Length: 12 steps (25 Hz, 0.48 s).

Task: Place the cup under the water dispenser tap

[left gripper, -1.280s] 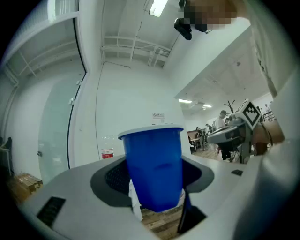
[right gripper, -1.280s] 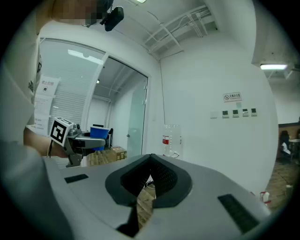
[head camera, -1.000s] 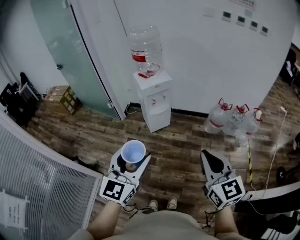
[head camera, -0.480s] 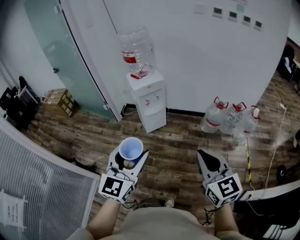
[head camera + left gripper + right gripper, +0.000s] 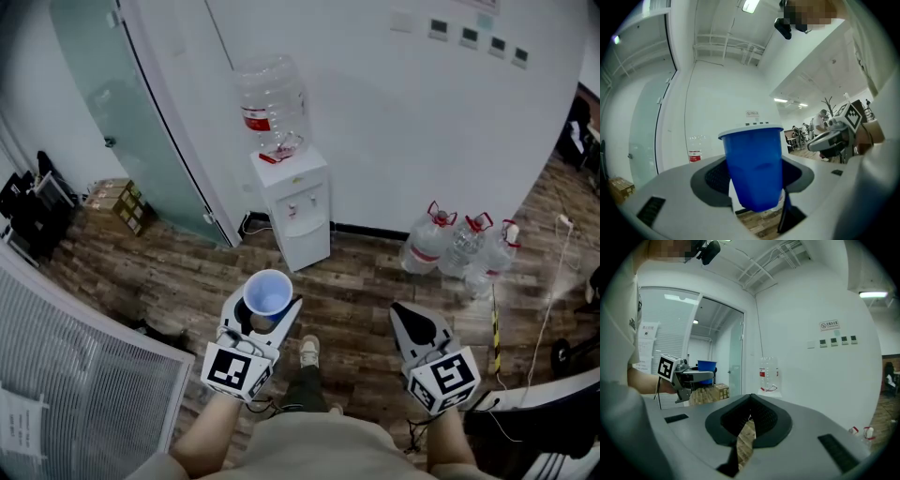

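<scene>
A blue cup [image 5: 267,292] stands upright between the jaws of my left gripper [image 5: 265,319], which is shut on its lower half. The left gripper view shows the cup [image 5: 754,168] filling the middle. The white water dispenser [image 5: 292,208] with a clear bottle [image 5: 267,98] on top stands against the wall, well ahead of the cup. My right gripper [image 5: 412,323] hovers to the right, its jaws shut with nothing between them. In the right gripper view the cup [image 5: 707,365] and the dispenser bottle [image 5: 768,373] both show.
A glass door [image 5: 122,112] stands left of the dispenser, with cardboard boxes [image 5: 122,202] by its foot. Three spare water bottles [image 5: 455,246] sit on the wooden floor at the right. A white slatted panel [image 5: 84,375] runs along my left. My shoe [image 5: 308,352] shows between the grippers.
The person has stepped toward the dispenser, which now sits slightly lower and nearer in the head view. Both grippers travelled along, and the cup stays held. A shoe has come forward.
</scene>
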Tool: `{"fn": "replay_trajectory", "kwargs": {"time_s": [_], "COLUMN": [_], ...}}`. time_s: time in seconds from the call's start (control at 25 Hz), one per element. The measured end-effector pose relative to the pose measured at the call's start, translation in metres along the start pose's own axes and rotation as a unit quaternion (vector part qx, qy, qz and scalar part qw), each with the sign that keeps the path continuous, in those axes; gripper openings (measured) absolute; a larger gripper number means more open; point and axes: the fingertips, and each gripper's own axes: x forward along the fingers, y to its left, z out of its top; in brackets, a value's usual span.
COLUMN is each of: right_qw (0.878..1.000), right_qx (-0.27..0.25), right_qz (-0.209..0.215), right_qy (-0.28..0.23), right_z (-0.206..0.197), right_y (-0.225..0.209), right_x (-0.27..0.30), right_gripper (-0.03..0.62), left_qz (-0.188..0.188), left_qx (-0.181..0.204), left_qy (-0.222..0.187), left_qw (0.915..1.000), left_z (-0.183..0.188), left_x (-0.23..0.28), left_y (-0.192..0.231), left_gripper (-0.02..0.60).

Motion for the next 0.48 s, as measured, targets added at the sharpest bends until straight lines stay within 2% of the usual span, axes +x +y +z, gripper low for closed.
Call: {"fn": "replay_trajectory", "kwargs": {"time_s": [0.48], "right_qw": [0.999], "right_qx": [-0.004], "right_qz": [0.011], "right_qy": [0.033], "right_z": [-0.006], "right_y": [-0.052], "right_x": [0.092], "right_gripper": [0.006], "left_qz": [-0.007], "left_qx": [-0.004], "left_qy": [0.011], "left_qw": [0.9999], "left_z": [-0.042], "left_x": [0.085], "left_y": [0.059], "left_gripper": [0.281]}}
